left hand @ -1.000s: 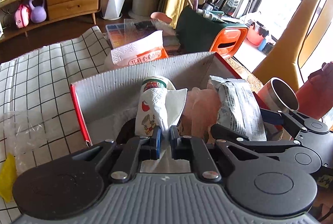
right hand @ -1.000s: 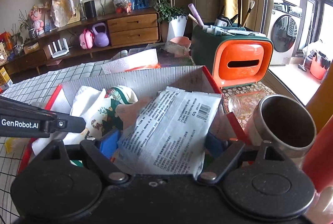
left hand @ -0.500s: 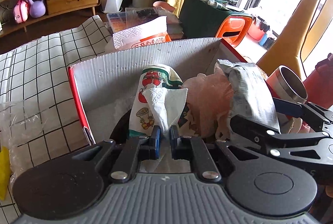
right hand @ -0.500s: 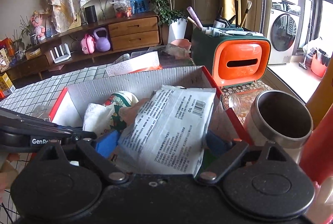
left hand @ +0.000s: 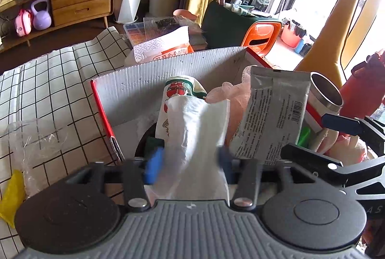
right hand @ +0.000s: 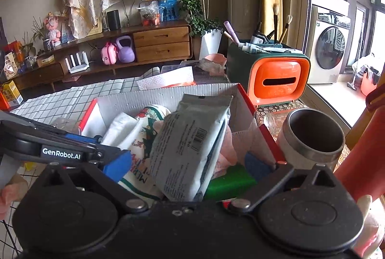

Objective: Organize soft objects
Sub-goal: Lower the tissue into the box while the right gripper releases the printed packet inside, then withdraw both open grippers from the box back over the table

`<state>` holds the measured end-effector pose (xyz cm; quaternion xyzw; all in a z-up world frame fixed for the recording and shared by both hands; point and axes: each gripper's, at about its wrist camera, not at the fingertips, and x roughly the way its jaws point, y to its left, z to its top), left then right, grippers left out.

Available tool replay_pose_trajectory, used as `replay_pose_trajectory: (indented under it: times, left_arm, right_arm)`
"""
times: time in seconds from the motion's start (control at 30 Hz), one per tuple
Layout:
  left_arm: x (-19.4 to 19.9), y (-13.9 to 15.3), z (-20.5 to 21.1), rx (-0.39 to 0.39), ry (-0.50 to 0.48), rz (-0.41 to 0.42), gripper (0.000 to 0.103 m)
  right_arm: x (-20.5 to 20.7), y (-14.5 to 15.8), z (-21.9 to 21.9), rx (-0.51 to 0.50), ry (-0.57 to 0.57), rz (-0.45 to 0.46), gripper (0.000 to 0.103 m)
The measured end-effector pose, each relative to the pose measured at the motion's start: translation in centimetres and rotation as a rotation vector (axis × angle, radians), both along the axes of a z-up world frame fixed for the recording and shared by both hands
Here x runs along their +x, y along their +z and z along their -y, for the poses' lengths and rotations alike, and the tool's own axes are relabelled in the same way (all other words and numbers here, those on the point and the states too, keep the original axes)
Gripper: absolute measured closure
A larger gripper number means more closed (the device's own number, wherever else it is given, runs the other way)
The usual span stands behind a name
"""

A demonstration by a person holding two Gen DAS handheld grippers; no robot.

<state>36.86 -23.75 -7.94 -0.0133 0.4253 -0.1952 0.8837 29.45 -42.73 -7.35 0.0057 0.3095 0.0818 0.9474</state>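
A red-edged white cardboard box (left hand: 168,71) holds soft things: a printed cloth roll (left hand: 178,90), a white tissue (left hand: 197,129), a pink mesh puff (left hand: 228,95) and a grey wipes pack (left hand: 272,114). My left gripper (left hand: 187,162) is open, its blue pads apart on either side of the white tissue, which lies loose between them. My right gripper (right hand: 187,167) is open over the box (right hand: 168,95), with the wipes pack (right hand: 190,143) standing between its pads, not squeezed. The cloth roll (right hand: 144,138) lies to its left.
A steel cup (right hand: 312,136) stands right of the box, with a red bottle (left hand: 361,95) beyond. A checked tablecloth (left hand: 48,81) lies to the left with clear plastic wrap (left hand: 36,146) and a yellow scrap (left hand: 12,196). A tissue packet (left hand: 163,47) and an orange-green bin (right hand: 276,76) stand behind.
My left gripper has opened and let go of the white tissue. The wipes pack has tipped more upright in the box, and my right gripper has drawn back a little.
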Motion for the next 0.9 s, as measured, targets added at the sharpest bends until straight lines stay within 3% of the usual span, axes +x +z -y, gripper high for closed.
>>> replay_pose_trajectory:
  times: [0.33,0.47,0.7,0.9]
  left_arm:
    - [-3.0,2.5,-2.2,-0.003,-0.017,0.056,0.035]
    - [-4.6,3.8,-3.8,-0.006,-0.023,0.076,0.025]
    - [-7.5,5.3,-8.0,-0.001,0.004,0.095,0.022]
    - [-9.5,5.5,-12.6,-0.007,0.071,0.104,0.011]
  right_arm:
    - [-3.0,2.1,-1.2,0.039,0.055,0.019,0.000]
    - [-4.3,3.0,-2.3,0.050,0.081,0.027,0.000]
    - [-5.7,4.4,-4.8,0.080,0.133,0.016,0.000]
    - [-6.0,4.9,-7.8,0.085,0.183,0.000,0.000]
